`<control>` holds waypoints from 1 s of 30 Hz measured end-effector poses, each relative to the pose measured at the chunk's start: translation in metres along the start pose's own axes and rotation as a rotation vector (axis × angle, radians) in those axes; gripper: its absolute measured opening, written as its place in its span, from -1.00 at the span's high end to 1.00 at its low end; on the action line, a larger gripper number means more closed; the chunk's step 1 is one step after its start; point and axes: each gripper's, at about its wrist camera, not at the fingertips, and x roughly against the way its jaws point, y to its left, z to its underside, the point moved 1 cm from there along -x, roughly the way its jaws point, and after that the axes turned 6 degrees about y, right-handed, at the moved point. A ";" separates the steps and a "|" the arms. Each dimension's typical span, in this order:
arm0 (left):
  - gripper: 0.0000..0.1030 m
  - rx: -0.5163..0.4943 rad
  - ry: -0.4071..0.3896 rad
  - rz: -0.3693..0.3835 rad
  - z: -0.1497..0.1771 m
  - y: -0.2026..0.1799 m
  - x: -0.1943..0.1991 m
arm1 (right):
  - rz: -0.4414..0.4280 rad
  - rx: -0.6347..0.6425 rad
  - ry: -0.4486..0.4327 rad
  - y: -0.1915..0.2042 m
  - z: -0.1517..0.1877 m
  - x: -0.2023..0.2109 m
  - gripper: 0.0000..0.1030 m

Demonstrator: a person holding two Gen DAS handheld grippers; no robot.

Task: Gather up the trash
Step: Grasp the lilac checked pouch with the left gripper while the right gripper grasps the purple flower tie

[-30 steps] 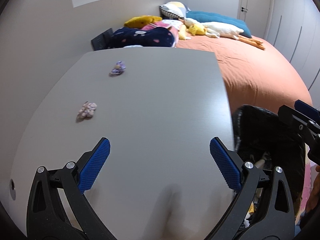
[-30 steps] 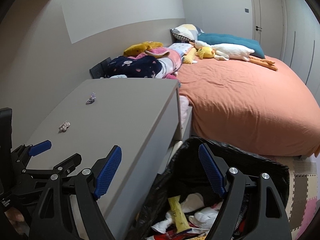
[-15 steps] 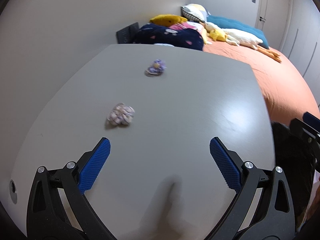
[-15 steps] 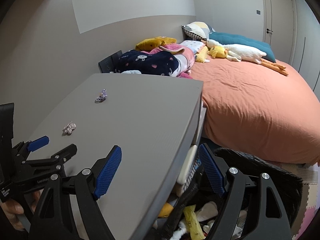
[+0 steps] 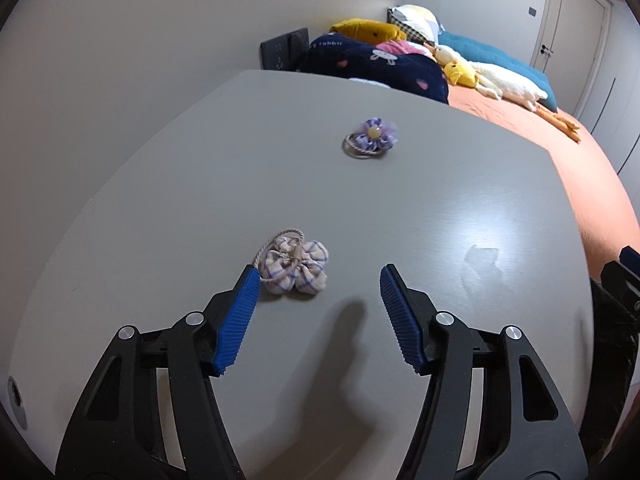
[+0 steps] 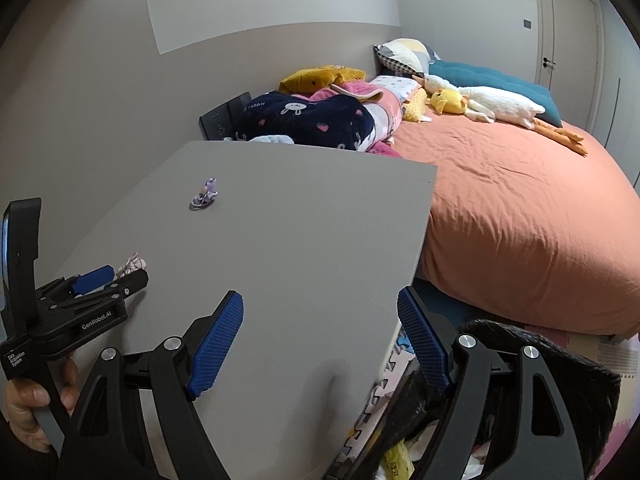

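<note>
Two fabric hair ties lie on a grey tabletop [image 5: 440, 208]: the pale plaid flower-shaped one [image 5: 294, 266] sits just ahead of the left gripper [image 5: 316, 292] (jaws spread wide, holding nothing), the purple one [image 5: 372, 138] farther back. Beside the table, the right gripper [image 6: 320, 320] hangs open above a black-lined trash bin [image 6: 560, 360].

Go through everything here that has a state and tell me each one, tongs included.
Left tongs: open, just short of the plaid hair tie, nothing held.
Right tongs: open, empty, over the desk edge.
Plaid hair tie: lying loose on the desk, next to the left blue pad.
Purple flower hair tie: lying loose farther back, untouched.
Trash bag: open, litter inside.
Door: closed.
</note>
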 end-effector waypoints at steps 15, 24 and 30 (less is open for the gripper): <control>0.45 -0.021 0.000 -0.011 -0.004 0.009 -0.010 | -0.038 0.035 0.006 0.034 -0.026 -0.028 -0.55; 0.48 0.081 -0.059 -0.065 -0.010 0.038 0.001 | -0.051 0.067 0.033 0.064 -0.047 -0.059 -0.55; 0.48 0.196 -0.072 -0.096 -0.011 0.070 0.005 | -0.049 0.094 0.052 0.086 -0.062 -0.081 -0.55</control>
